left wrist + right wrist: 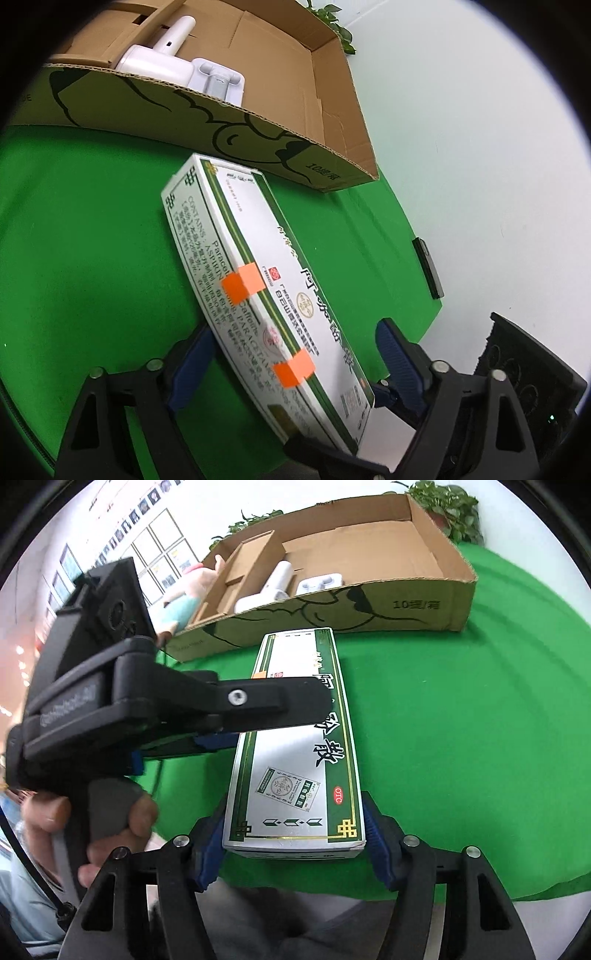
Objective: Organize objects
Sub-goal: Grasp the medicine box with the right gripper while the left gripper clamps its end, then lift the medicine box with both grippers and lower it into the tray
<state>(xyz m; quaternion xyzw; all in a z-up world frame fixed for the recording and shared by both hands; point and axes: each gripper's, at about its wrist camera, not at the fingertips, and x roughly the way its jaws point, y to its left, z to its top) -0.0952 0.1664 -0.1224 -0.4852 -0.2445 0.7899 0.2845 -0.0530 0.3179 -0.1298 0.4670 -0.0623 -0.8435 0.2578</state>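
A long green-and-white medicine box (258,295) with orange tape lies tilted over the green table. My left gripper (291,354) is around its side: one blue pad touches the box, the other stands a little off it. In the right wrist view the same box (295,746) points toward the cardboard box. My right gripper (295,834) is shut on its near end, pads pressing both long sides. The left gripper (229,716) clamps the box from the left side.
An open cardboard box (424,602) stands at the back, holding white plastic devices (173,62) and a cardboard divider (240,572). A plush toy (184,598) sits left of it. Potted plants (447,506) stand behind. A black device (428,266) lies at the table edge.
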